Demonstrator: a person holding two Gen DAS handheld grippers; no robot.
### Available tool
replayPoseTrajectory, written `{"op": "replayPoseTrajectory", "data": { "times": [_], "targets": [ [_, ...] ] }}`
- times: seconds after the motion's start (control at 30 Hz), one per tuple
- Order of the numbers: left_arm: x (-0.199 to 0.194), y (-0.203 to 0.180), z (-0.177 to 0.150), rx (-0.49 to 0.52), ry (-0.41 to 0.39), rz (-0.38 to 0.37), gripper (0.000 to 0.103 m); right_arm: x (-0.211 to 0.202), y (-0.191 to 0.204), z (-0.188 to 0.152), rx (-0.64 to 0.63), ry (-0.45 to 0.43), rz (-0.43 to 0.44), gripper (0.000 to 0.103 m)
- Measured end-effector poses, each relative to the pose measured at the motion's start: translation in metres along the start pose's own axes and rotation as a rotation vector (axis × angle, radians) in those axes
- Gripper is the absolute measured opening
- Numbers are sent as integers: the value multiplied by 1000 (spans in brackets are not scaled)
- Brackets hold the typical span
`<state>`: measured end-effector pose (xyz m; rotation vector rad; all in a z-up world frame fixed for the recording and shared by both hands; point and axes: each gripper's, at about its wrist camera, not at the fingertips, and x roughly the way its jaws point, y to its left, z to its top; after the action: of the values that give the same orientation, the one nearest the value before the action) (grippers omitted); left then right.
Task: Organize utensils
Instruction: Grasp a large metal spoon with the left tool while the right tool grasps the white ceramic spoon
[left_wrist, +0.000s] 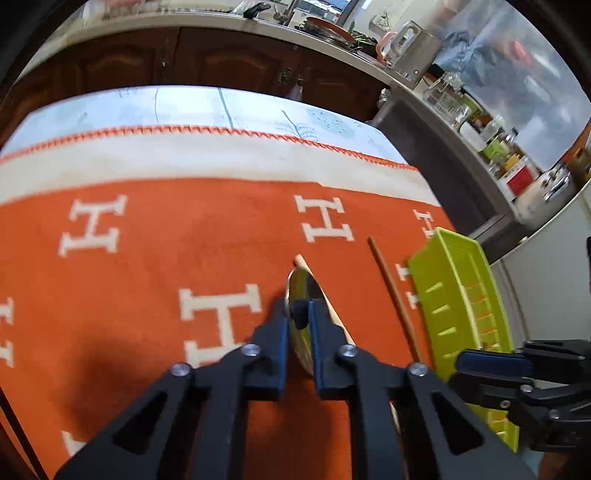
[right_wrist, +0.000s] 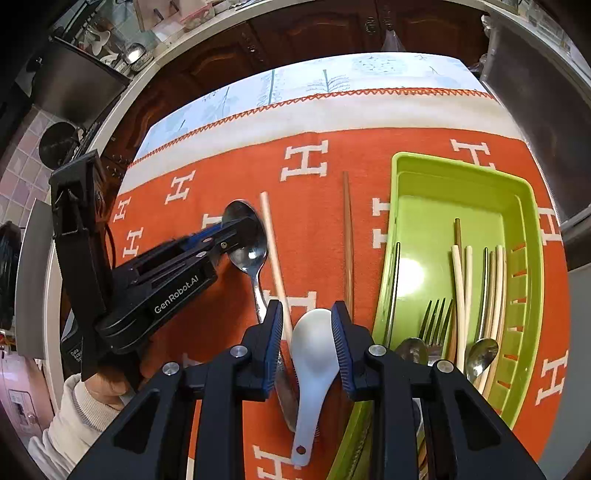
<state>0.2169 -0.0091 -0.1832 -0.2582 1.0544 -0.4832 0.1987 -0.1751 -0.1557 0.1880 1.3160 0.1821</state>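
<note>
Between the left claw's (left_wrist: 300, 312) pads, in the left wrist view, sits the bowl of a metal spoon (left_wrist: 303, 291), pinched on its rim, with a pale chopstick (left_wrist: 332, 306) lying just right of the claw and a brown chopstick (left_wrist: 393, 291) further right on the orange blanket (left_wrist: 147, 258), which is woven with white "H" letters. Further right again stands the green tray (left_wrist: 461, 295), and the right claw reaches in beside its near end. Under the right claw (right_wrist: 306, 343), in the right wrist view, a white ceramic spoon (right_wrist: 312, 354) lies between the spread pads; whether they press it I cannot tell. Left of this claw, the left claw's body reads "GenRobot.AI" and grips the metal spoon, whose handle runs back toward the right claw. Right of it, the tray holds forks (right_wrist: 437, 319), two spoons (right_wrist: 480, 354) and several chopsticks (right_wrist: 460, 280).
</note>
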Motion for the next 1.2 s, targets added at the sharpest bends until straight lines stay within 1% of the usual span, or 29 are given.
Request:
{"op": "replayPoseTrajectory", "data": {
  "times": [0.03,0.17,0.33,0.37,0.4,0.5,0.57,0.7,0.87,0.9,0.93,0.97,1.07,1.2],
  "targets": [
    [-1,1,-1,-11,-6,-8,4,1,1,0,-3,-7,-7,28],
    [-8,10,-6,-61,-3,-31,2,10,4,3,-38,17,-45,28],
    [-31,27,-12,-99,-4,-69,2,26,9,7,-94,52,-76,28],
    [-36,30,-13,-99,-6,-71,2,31,11,7,-114,71,-83,28],
    [-42,32,-15,-98,-8,-73,2,32,12,8,-135,67,-90,27],
    [-55,38,-18,-95,-7,-77,2,40,18,7,-196,103,-104,27],
    [-64,42,-22,-88,-10,-82,2,45,25,4,-272,121,-124,27],
    [-81,48,-28,-70,-8,-85,2,49,35,-2,-367,143,-167,27],
    [-95,51,-33,-58,-3,-91,2,53,48,-5,-442,171,-201,27],
    [-97,51,-33,-57,-2,-95,2,55,51,-5,-462,181,-211,28],
    [-99,51,-34,-56,-2,-97,2,56,53,-5,-472,190,-219,30],
    [-101,52,-34,-53,-1,-98,2,59,54,-4,-483,212,-234,33],
    [-105,50,-35,-40,-2,-103,2,70,61,-3,-535,263,-263,35],
    [-109,51,-37,-39,-1,-107,2,71,65,2,-575,316,-263,35]
  ]
}}
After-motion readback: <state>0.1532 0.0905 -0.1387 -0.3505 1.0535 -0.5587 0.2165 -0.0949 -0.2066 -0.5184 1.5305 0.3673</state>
